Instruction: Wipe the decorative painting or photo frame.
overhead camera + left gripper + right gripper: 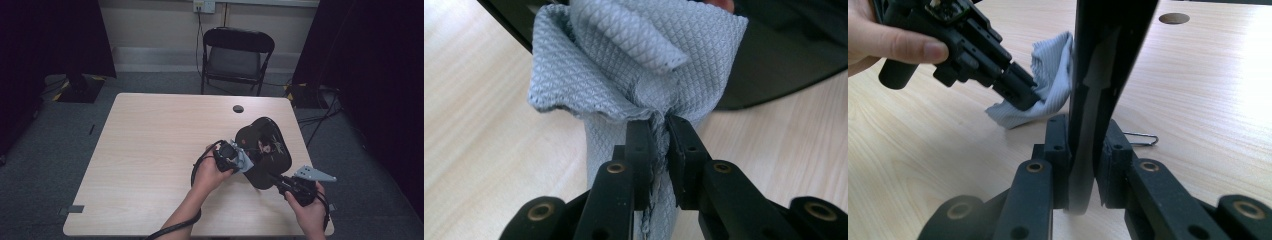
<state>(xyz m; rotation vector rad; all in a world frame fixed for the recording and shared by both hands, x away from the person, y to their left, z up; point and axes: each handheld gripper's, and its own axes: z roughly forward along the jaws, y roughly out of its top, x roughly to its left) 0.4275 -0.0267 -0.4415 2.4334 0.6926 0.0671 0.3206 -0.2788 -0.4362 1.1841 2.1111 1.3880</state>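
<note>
A black glossy object [265, 145] stands tilted on the right half of the light wooden table [150, 150]. Its thin lower edge [1108, 50] sits between the jaws of my right gripper [1083, 135], which is shut on it; in the high view that gripper [275, 179] reaches the object from the near right. My left gripper [659, 135] is shut on a bunched grey woven cloth [639, 65], and the cloth lies against the black object's [774, 65] left side. The high view shows the left gripper [239, 161] with the cloth [244, 159] at its tip.
A small wire clip [1140, 137] lies on the table just behind the right gripper. A round cable hole [238, 108] is near the table's far edge. A black folding chair [237, 55] stands beyond the table. Dark curtains hang at both sides.
</note>
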